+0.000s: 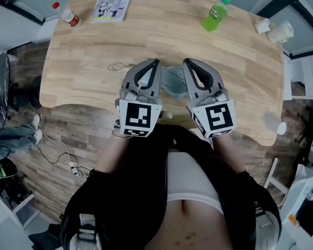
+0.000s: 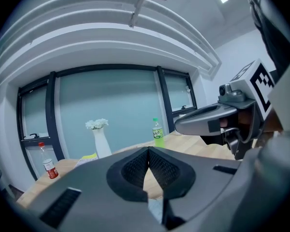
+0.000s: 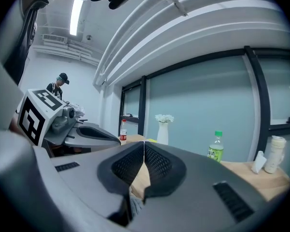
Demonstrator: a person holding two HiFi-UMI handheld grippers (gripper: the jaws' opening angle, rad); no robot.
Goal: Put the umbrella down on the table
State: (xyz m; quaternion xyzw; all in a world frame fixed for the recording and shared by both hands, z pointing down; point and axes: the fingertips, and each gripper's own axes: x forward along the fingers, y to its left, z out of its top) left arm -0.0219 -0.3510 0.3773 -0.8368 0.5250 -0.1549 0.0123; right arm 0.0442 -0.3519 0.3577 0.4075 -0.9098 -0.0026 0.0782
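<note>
- The umbrella (image 1: 172, 82), a folded grey-blue bundle, lies on the wooden surface (image 1: 240, 72) close to its near edge, right in front of you.
- It sits in the gap between your two grippers, lower than their jaws. Neither gripper is holding it.
- In the left gripper view a pale bit of the umbrella (image 2: 155, 210) shows below the jaws. In the right gripper view its grey fabric (image 3: 133, 208) shows in the same place.
- Whether the fabric touches either gripper's side, you cannot tell from these views.
- Your left gripper (image 1: 155, 61) has its jaws pressed together, the ribbed pads (image 2: 135, 170) meeting at the tips with nothing between them.
- Your right gripper (image 1: 187, 61) is likewise closed tip to tip and empty, its pads (image 3: 157, 163) meeting along a thin seam.
- Both grippers point away from you across the surface, side by side and close together, with the marker cubes towards your body.
- Each gripper shows in the other's view: the right gripper (image 2: 203, 121) at the right edge, the left gripper (image 3: 94, 132) at the left.
- Farther across the surface stand a green bottle (image 1: 215, 15) on the right and a red-capped bottle (image 1: 69, 16) on the left.
- A booklet (image 1: 111, 3) lies beside a white vase (image 2: 100, 141) holding white flowers.
- A white cup (image 1: 280, 31) stands at the far right corner.
</note>
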